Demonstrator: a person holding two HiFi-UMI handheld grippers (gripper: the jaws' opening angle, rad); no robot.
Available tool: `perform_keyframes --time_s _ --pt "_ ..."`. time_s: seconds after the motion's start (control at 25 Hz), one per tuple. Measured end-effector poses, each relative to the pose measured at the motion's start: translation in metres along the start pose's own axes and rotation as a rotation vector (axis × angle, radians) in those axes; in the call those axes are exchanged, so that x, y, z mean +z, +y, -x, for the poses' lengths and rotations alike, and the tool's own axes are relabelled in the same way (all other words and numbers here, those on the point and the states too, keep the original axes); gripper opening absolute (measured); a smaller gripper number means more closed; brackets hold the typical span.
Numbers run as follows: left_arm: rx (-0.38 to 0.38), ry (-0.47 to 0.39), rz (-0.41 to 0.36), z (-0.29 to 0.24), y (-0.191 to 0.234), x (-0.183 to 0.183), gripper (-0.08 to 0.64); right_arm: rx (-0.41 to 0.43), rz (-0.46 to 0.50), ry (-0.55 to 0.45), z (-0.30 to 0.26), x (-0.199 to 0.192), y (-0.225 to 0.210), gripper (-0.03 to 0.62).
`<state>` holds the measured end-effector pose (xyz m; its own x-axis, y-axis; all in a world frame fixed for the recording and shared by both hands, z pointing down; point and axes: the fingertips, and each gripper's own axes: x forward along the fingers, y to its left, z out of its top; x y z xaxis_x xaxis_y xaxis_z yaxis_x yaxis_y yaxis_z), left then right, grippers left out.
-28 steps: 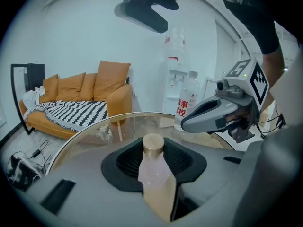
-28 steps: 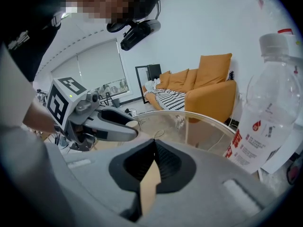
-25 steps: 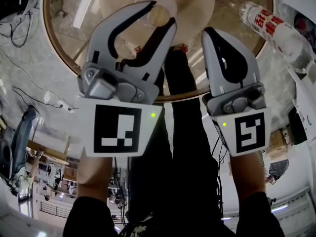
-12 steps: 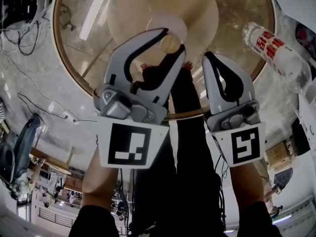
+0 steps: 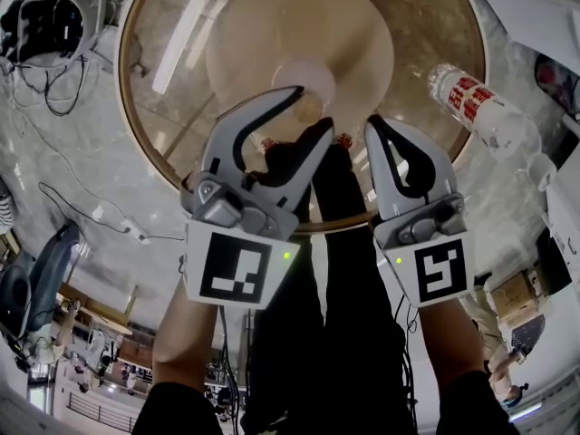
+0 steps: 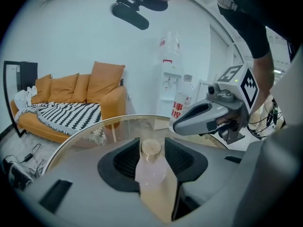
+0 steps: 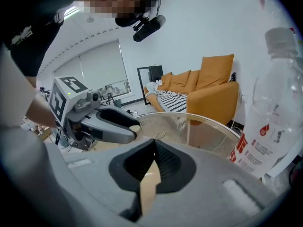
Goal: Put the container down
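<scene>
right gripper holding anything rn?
No, the right gripper has its jaws closed tip to tip, with nothing between them.

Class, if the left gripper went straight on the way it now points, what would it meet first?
The left gripper has just been opening its jaws; the small corked container stands between them, so it would meet that first. Past it, probably the glass table.
</scene>
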<state>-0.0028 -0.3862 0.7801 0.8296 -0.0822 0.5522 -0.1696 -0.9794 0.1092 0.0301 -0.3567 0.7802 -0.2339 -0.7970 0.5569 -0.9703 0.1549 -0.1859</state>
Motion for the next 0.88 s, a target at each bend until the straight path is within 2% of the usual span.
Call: perform_keyframes --time_s 0.2,0.36,0.52,0.72,0.88 --pt "0.035 0.010 0.001 0.011 0.005 0.020 0.169 -0.003 0.008 -0.024 0.009 0.022 -0.006 -0.005" --pt "0.067 0.025 -0.007 0.028 0.006 0.034 0.169 -0.031 0.016 -0.080 0.027 0.047 -0.008 -0.005" --pt "0.103 0.027 0.026 0.050 -0.006 0.059 0.155 -0.028 0.006 -0.101 0.061 0.066 -0.009 -0.005" --pt "0.221 0.009 0.123 0.089 0.002 0.094 0.094 -0.026 0.021 -0.119 0.085 0.100 -0.005 -0.005" --pt "0.303 -0.002 0.120 0.122 -0.004 0.118 0.040 -0.011 0.036 -0.107 0.105 0.125 0.010 -0.005"
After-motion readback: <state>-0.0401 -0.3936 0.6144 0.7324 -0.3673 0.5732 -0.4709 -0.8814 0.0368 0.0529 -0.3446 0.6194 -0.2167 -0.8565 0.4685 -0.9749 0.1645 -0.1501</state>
